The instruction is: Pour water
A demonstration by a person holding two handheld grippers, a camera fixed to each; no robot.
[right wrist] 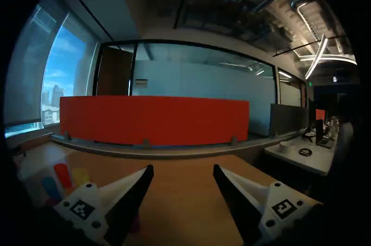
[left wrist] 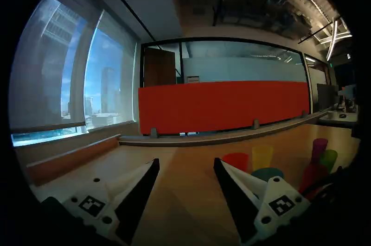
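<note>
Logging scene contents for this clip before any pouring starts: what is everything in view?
cups: at least six; red, yellow, teal, purple, green, dark red; clustered on the desk, right of the left tool
desk: one, wood-coloured, under both tools
divider panel: one, red, along the desk's far edge
windows: left wall, city buildings outside
side desk: one, white, far right, small items on it
left tool: one, white and black, open, empty
right tool: one, white and black, open, empty
</note>
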